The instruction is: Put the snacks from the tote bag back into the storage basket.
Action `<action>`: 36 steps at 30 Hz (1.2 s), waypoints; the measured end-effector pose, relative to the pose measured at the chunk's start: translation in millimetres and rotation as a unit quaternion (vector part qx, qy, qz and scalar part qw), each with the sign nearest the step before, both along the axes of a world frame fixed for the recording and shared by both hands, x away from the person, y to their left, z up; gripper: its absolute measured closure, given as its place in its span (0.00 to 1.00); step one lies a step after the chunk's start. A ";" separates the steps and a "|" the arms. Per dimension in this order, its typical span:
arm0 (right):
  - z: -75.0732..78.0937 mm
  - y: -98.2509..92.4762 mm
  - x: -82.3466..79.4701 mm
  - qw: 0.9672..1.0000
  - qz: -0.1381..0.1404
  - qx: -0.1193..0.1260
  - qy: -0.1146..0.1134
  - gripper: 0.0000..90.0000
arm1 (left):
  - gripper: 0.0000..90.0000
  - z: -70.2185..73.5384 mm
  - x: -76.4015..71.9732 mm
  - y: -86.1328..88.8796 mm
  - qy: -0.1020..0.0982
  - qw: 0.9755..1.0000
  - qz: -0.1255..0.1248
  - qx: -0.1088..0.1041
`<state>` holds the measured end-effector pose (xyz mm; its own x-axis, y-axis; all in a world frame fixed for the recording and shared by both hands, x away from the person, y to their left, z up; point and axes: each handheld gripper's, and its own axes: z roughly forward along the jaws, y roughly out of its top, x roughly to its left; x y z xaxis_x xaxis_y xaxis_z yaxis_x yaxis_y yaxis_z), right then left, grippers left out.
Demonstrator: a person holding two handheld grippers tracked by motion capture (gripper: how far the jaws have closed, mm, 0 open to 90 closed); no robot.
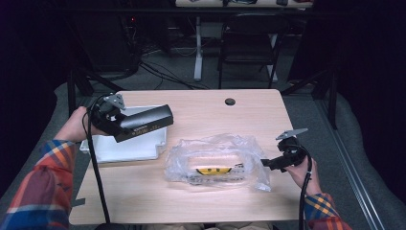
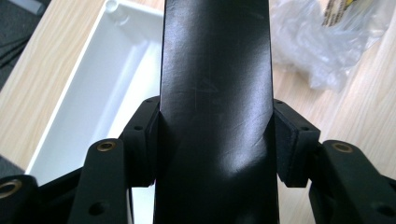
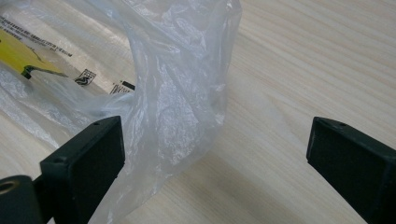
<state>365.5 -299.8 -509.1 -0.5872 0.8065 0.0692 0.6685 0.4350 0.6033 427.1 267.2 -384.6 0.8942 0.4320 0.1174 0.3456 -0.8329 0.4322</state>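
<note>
Above the white tray (image 1: 125, 152) at the surface's (image 1: 143, 191) left, the left gripper (image 2: 215, 140) clamps a long black box (image 1: 143, 123) (tilted); the right gripper (image 3: 217, 154) gapes wide beside the crumpled plastic bag (image 1: 215, 160).

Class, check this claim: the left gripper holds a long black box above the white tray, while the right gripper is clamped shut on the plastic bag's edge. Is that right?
Not quite. The right gripper stands open: in the right gripper view its jaws are wide apart, with the plastic bag loose between them. The left gripper does hold the black box above the white tray.
</note>
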 end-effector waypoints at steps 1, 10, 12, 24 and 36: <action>0.1 0.0 0.0 1.000 0.000 0.000 0.000 0.04 | 0.48 -1.5 -0.4 3.2 -0.001 1.000 0.004 0.000; 0.5 1.2 0.6 1.000 0.001 -0.003 -0.001 0.04 | 0.48 -14.9 -0.3 29.8 0.005 1.000 0.026 -0.006; 0.4 1.3 0.8 1.000 0.002 -0.004 -0.001 0.04 | 0.48 -18.0 0.0 34.3 0.008 0.999 0.031 -0.008; 0.1 1.9 1.2 1.000 0.003 -0.003 0.001 0.04 | 0.48 -37.6 2.8 44.1 0.008 0.999 0.037 -0.012; 0.2 2.1 0.8 1.000 0.002 -0.002 -0.001 0.04 | 0.48 -66.6 8.6 46.7 0.017 0.999 0.039 -0.001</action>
<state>366.3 -297.6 -508.9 -0.5903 0.8046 0.0648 0.6656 0.4398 0.6029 435.7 314.0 -451.2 0.8616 0.4999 0.0877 0.4228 -0.8026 0.4208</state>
